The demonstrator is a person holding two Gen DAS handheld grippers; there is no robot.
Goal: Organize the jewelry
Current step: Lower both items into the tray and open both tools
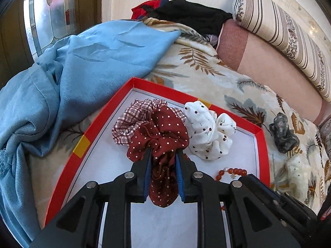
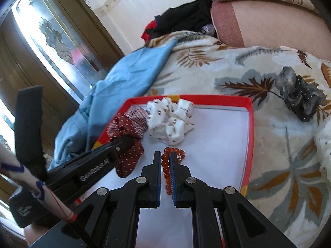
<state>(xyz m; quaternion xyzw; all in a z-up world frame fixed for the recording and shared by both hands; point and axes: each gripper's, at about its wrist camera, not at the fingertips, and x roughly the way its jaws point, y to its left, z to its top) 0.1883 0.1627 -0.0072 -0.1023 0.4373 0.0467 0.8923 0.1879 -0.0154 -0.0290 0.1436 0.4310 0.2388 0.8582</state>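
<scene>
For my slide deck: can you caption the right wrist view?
Right gripper pinches a red bead bracelet over the red tray; left gripper holds a dotted scrunchie.

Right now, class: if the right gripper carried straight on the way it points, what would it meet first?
Probably the white tray floor, just beyond the red bead bracelet that the right gripper already grips; depth is uncertain.

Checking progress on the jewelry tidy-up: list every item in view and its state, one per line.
Left tool: shut on the polka-dot scrunchie.
Right tool: shut on the red bead bracelet.
Plaid scrunchie: in the red tray, partly under the polka-dot one.
White scrunchie: in the tray, loose.
Grey scrunchie: outside, on the leaf-print blanket.
</scene>
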